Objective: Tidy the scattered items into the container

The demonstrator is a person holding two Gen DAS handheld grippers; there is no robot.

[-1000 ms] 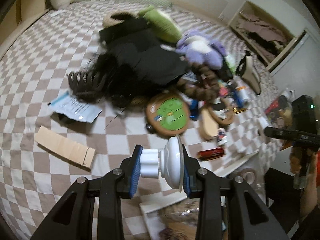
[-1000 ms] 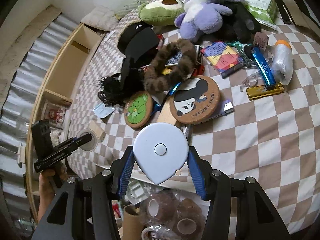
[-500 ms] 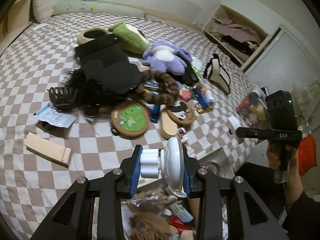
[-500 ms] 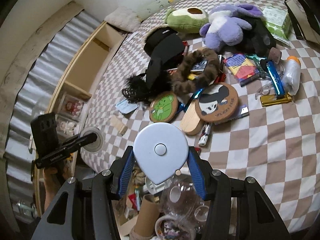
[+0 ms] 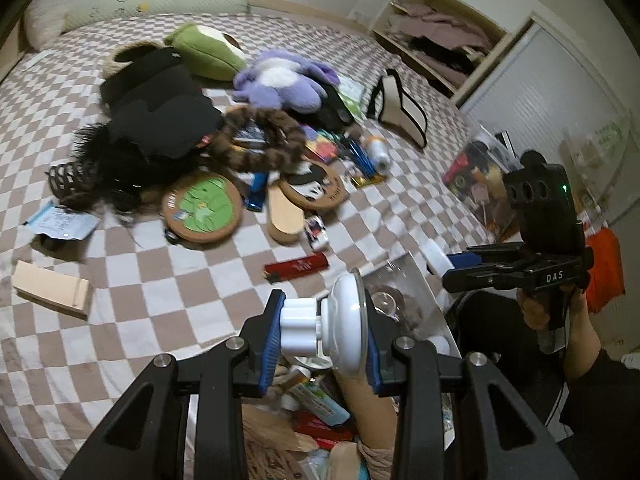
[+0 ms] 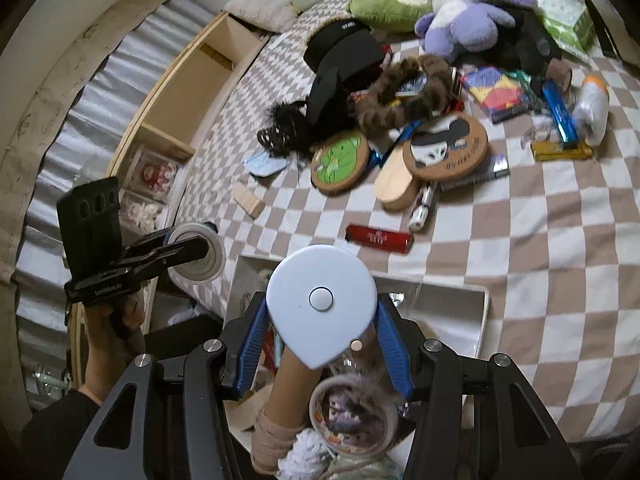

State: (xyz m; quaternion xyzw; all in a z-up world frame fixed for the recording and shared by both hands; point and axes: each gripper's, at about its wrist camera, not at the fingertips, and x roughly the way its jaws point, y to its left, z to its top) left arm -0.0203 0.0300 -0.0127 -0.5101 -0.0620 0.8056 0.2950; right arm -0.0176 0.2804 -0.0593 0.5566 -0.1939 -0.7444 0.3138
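You're mid-carry. Left tool (image 5: pixel 322 340) clamps a white suction hook (image 5: pixel 340 328); right tool (image 6: pixel 320 344) clamps a pale blue tape measure (image 6: pixel 320 300). Both hang over the container (image 6: pixel 476 312) at the bed (image 6: pixel 560 280) edge. Next: lower, release. Red lighter (image 6: pixel 378 238) waits beyond.

The container's (image 6: pixel 472 300) near end runs off the bottom edge.

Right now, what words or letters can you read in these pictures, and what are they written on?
"DAS": on the black right tool, on its body.
Round cork coaster with a panda face: rim lettering too blurred to read.
Flat red bar: pale print too small to read.
Black folded cloth band: white label too small to read.
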